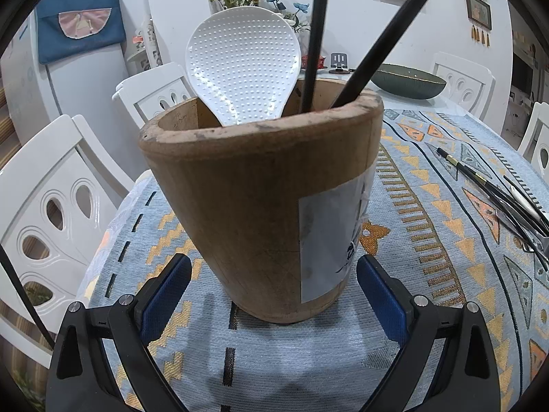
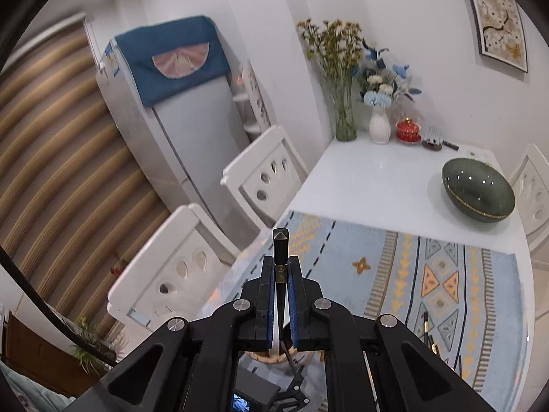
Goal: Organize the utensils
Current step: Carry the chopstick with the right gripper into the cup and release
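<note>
Two black chopsticks (image 1: pixel 317 34) and a white rice paddle (image 1: pixel 242 68) are seen standing in the wooden holder (image 1: pixel 254 206), centre of the left wrist view, on the patterned cloth (image 1: pixel 429 178) of the bench (image 2: pixel 377 178). The left hand-held gripper (image 1: pixel 274 295) is spread wide, blue pads either side of the holder's base, not pressing it. More chopsticks (image 1: pixel 497 189) are left lying at the right edge. In the right wrist view, the right hand-held gripper (image 2: pixel 282 274) is pinched on one black chopstick (image 2: pixel 280 240), its end poking up past the pads at frame centre. A green bowl (image 2: pixel 478 194) is seen upper right.
</note>
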Demonstrator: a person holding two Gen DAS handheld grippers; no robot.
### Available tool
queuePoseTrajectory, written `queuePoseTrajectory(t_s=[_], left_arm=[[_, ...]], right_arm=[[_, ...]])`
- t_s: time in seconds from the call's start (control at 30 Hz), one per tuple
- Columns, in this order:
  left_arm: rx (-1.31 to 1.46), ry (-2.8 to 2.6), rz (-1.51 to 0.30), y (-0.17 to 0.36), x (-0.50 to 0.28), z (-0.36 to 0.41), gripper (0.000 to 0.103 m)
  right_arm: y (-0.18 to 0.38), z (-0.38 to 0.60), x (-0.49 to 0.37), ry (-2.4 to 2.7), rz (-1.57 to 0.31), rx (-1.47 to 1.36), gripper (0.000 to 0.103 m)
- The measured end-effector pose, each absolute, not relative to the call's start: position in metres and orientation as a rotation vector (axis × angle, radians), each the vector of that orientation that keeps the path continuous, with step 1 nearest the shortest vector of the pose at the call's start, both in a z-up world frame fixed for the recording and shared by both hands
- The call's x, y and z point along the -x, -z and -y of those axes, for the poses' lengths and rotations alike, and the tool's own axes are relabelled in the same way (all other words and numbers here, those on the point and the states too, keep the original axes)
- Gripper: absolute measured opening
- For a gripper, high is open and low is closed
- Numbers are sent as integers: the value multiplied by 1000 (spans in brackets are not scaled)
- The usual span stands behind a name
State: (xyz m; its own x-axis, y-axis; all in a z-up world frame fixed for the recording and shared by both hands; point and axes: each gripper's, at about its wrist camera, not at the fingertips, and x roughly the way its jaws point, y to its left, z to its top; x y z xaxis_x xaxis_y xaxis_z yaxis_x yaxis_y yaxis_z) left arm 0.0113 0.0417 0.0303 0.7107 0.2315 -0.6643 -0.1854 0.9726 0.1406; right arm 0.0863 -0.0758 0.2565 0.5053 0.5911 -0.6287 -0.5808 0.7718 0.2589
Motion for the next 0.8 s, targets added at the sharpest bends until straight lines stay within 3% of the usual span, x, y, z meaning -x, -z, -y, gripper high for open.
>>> queuePoseTrajectory(t_s=[0.27, 0.5, 0.8], left_arm=[[-65, -232, -746, -30, -11, -42, 97], [-65, -232, -747, -30, -12, -42, 97], [-66, -232, -747, -30, -12, -41, 97]], right_arm=[[-246, 68, -88, -745, -821, 0, 6], [-243, 82, -103, -742, -883, -74, 22], [-258, 153, -116, -610, -825, -222, 26]])
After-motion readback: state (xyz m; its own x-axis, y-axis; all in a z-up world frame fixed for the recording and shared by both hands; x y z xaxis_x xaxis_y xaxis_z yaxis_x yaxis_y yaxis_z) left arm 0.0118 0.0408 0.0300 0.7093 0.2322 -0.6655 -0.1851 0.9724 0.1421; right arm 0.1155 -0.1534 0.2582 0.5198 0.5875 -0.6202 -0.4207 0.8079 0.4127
